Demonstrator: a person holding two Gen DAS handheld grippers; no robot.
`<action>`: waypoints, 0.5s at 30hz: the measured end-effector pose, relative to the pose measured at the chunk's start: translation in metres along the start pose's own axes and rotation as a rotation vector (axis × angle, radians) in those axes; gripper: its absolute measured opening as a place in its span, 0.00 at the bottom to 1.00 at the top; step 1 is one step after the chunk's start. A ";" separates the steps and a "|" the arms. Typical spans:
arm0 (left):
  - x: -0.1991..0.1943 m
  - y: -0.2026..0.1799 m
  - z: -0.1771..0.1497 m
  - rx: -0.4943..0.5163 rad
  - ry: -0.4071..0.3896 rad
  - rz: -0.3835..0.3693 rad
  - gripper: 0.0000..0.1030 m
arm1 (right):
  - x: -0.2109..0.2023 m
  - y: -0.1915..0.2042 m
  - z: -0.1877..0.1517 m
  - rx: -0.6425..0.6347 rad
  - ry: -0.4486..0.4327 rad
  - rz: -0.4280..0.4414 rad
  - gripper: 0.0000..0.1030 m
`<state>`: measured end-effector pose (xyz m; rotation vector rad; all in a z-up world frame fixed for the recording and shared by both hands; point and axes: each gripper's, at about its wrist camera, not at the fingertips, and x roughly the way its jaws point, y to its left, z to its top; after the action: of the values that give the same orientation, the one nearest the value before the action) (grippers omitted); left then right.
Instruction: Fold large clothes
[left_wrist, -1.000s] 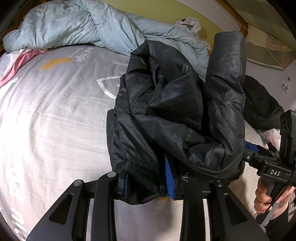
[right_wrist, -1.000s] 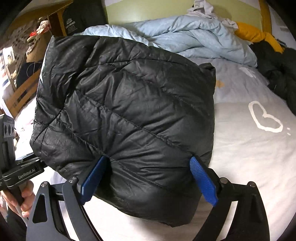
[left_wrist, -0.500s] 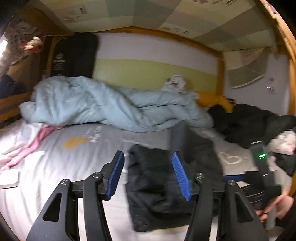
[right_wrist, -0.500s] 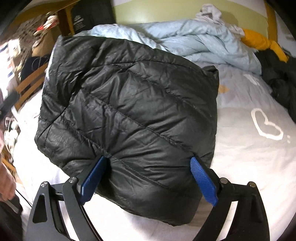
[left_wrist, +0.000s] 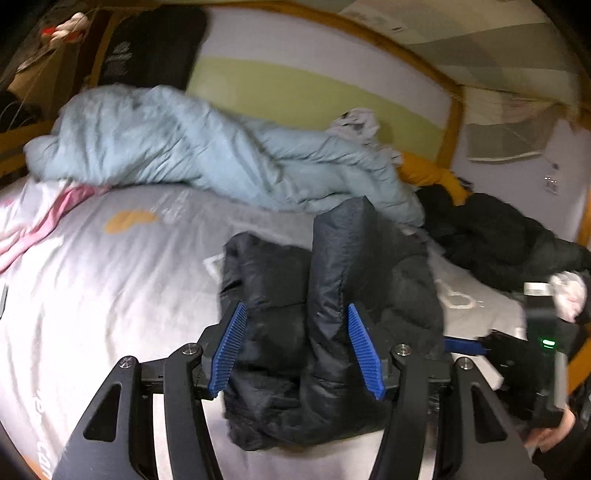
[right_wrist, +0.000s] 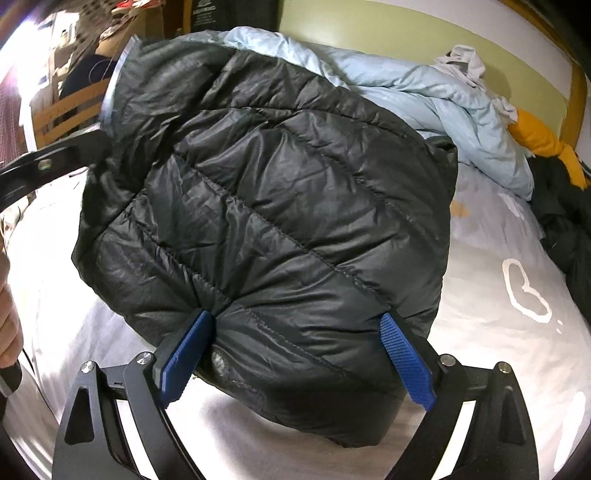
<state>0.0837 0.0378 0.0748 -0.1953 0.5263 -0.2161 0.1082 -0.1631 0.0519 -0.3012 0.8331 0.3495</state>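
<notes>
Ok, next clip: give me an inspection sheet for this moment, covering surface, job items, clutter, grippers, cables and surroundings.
Surface: bed with pale grey printed sheet.
Job's things: black quilted puffer jacket, folded into a bundle on the sheet.
Clutter: crumpled light blue duvet; dark clothes heap; yellow garment; pink cloth.
Grippers: left gripper has just been opening, pads clear of the jacket seen between them; right gripper wide, its pads against the jacket's near edge, grip unclear.
Cables: nothing seen.
Surroundings: green-and-white wall, wooden bed frame.
</notes>
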 end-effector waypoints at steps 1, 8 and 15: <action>0.007 0.002 -0.001 0.008 0.018 0.050 0.58 | 0.000 0.000 0.000 0.000 -0.002 -0.001 0.92; 0.053 0.026 -0.017 -0.069 0.212 0.188 0.65 | -0.010 -0.003 0.004 0.029 -0.024 0.013 0.92; 0.067 0.044 -0.020 -0.118 0.283 0.259 0.67 | -0.031 -0.015 0.009 0.096 -0.088 -0.008 0.92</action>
<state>0.1367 0.0601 0.0154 -0.2109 0.8399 0.0414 0.1008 -0.1794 0.0832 -0.1985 0.7590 0.3125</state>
